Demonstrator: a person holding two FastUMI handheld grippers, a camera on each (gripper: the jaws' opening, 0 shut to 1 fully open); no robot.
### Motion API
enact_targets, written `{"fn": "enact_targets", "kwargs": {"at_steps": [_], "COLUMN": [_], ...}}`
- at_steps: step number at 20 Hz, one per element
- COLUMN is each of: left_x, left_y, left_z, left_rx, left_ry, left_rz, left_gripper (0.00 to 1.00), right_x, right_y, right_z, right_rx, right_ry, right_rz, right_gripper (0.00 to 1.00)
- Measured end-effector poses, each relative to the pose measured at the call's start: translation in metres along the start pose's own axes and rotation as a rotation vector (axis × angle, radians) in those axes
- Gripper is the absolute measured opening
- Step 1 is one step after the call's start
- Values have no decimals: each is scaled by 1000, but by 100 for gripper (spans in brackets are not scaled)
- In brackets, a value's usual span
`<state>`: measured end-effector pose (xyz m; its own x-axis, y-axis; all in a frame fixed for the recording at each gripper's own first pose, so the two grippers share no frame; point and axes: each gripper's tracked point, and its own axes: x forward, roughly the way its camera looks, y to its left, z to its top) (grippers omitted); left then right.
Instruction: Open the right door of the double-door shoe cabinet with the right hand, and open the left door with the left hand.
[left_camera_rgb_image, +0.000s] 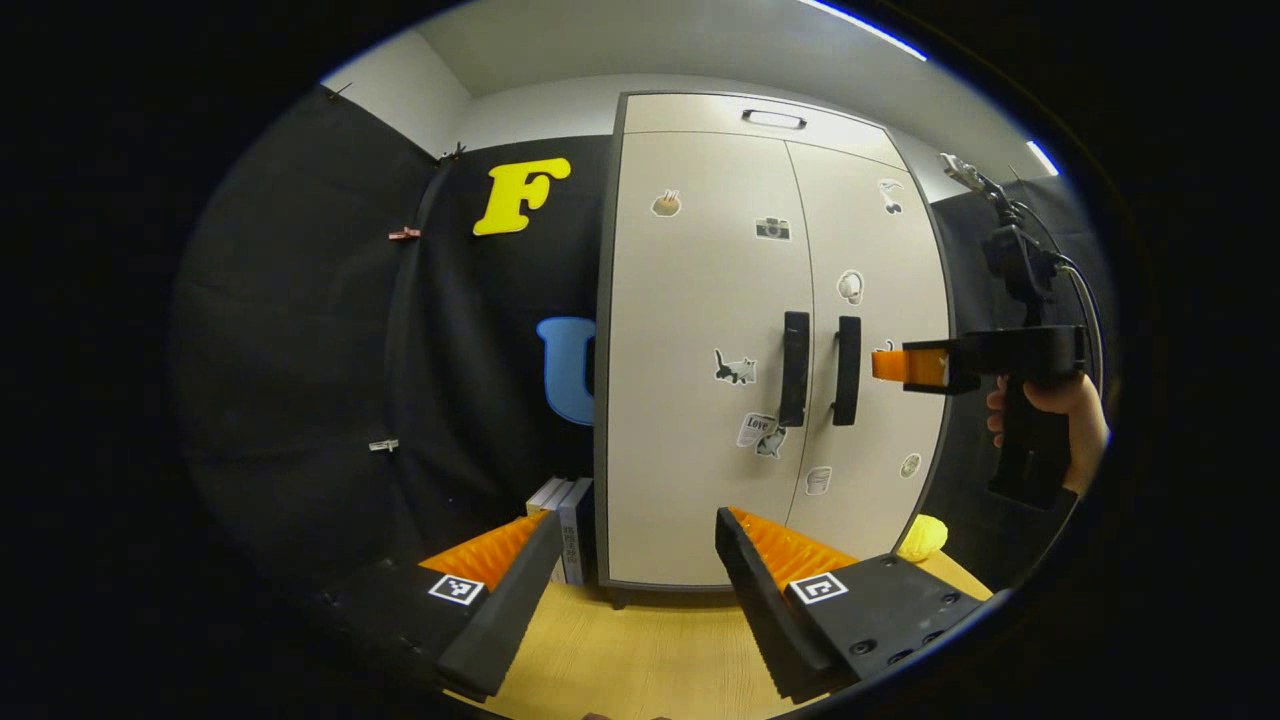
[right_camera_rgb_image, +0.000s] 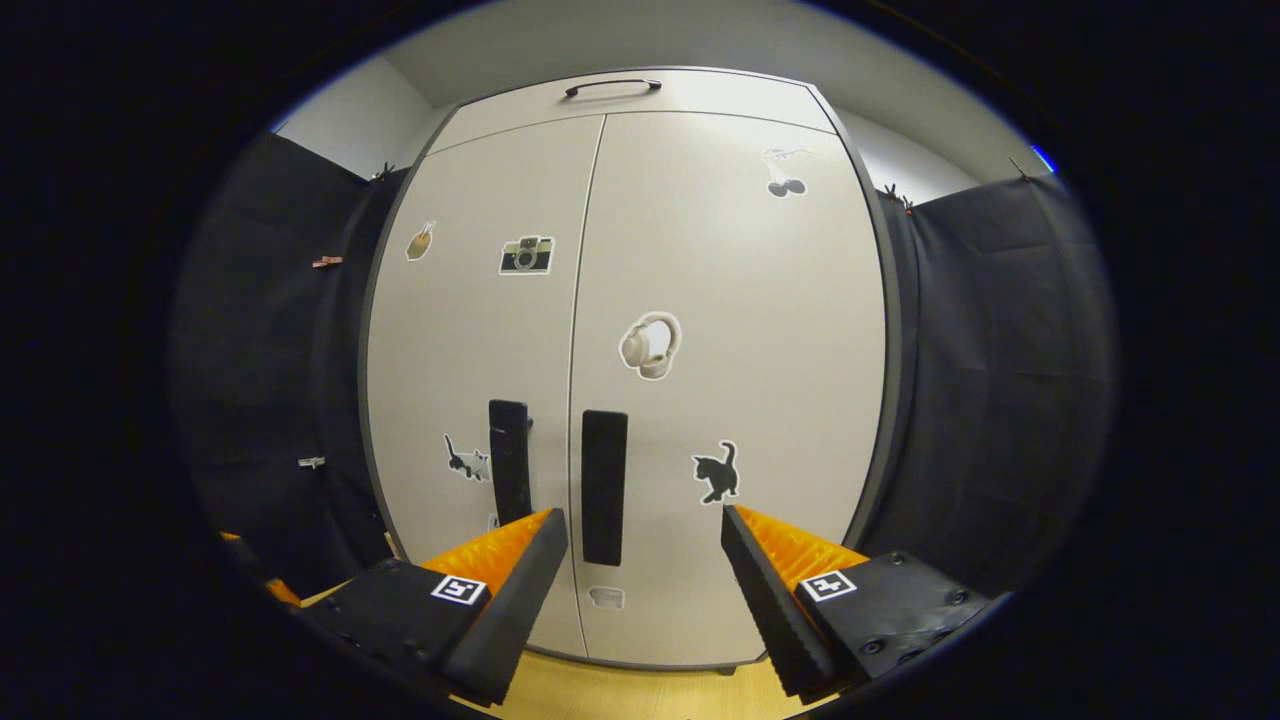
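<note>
Both doors of the shoe cabinet (right_camera_rgb_image: 640, 380) are shut, so nothing is done yet and its contents stay hidden. Right gripper (right_camera_rgb_image: 645, 560), fingers spread wide, faces the right door handle (right_camera_rgb_image: 604, 487); left gripper (left_camera_rgb_image: 635, 560), equally wide and empty, hangs back from the left door handle (left_camera_rgb_image: 794, 368).

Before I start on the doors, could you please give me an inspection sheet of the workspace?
Surface: wooden tabletop, bare in front of the cabinet.
Job's things: shoe cabinet, left door and right door both closed; black handles untouched.
Clutter: books left of the cabinet, yellow object to its right.
Grippers: left gripper open; right gripper open, facing the right handle.
Cables: cable on the right gripper's rig.
Surroundings: black cloth walls.
</note>
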<state>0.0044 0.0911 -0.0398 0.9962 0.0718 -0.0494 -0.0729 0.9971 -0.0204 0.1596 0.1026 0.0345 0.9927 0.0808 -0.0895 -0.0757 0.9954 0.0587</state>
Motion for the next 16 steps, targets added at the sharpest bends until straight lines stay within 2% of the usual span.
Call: {"fn": "enact_targets", "kwargs": {"at_steps": [7, 11, 13, 16], "left_x": [-8, -12, -14, -14], "left_y": [44, 59, 66, 67], "left_z": [-20, -35, -40, -43], "left_rx": [3, -3, -8, -22], "left_ry": [42, 80, 93, 101], "left_rz": [85, 114, 132, 129], "left_gripper": [95, 95, 95, 95], "right_x": [54, 76, 79, 80], "right_y": [11, 13, 11, 13], "right_z": [-14, -30, -30, -28], "right_rx": [6, 55, 63, 45], "right_ry": [42, 100, 95, 86], "right_rz": [-14, -25, -56, -69], "right_gripper": [97, 98, 98, 75]}}
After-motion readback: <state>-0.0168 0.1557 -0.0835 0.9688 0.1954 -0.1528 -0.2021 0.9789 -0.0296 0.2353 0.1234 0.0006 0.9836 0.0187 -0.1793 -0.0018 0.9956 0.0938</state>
